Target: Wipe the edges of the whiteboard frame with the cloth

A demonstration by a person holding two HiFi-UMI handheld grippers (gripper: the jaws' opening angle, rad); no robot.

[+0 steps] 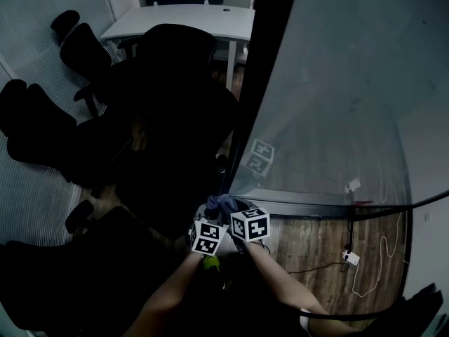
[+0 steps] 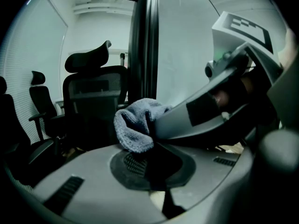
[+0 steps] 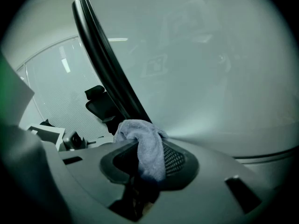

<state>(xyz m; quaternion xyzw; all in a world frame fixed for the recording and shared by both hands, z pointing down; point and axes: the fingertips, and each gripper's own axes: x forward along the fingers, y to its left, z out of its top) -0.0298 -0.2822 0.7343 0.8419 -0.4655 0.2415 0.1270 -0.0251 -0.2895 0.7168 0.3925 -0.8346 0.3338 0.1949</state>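
Grey-blue cloth (image 3: 148, 148), bunched, sits at the lower left corner of the whiteboard, where the dark upright frame edge (image 1: 247, 104) meets the bottom rail (image 1: 316, 208). Contact between cloth and frame cannot be confirmed from any view.

Right gripper (image 3: 147, 168): the jaws are clamped on the cloth. A fold hangs down into the gap between them and lies against the meshed pad on one side. The rest of the cloth is heaped over the jaw tips.

Left gripper (image 2: 150, 158): the jaws stand apart. One meshed pad is exposed and a dark gap shows beside it. The cloth bundle rests at the jaw tips, not down in the gap. In the left gripper view a finger of the right gripper reaches in from the right and meets the cloth there.

In the head view both grippers are side by side, their marker cubes nearly touching, and both point at the corner. A bare forearm runs back from each toward the lower edge of the picture.

The board surface (image 1: 337, 83) is pale and glossy. It mirrors a marker cube just above the bottom rail.

Surroundings: several black office chairs (image 1: 175, 83) crowd the area left of the frame. A white table (image 1: 182, 21) stands beyond them. The wooden floor (image 1: 316, 248) below the rail carries a white plug (image 1: 351, 257) with loose cable.
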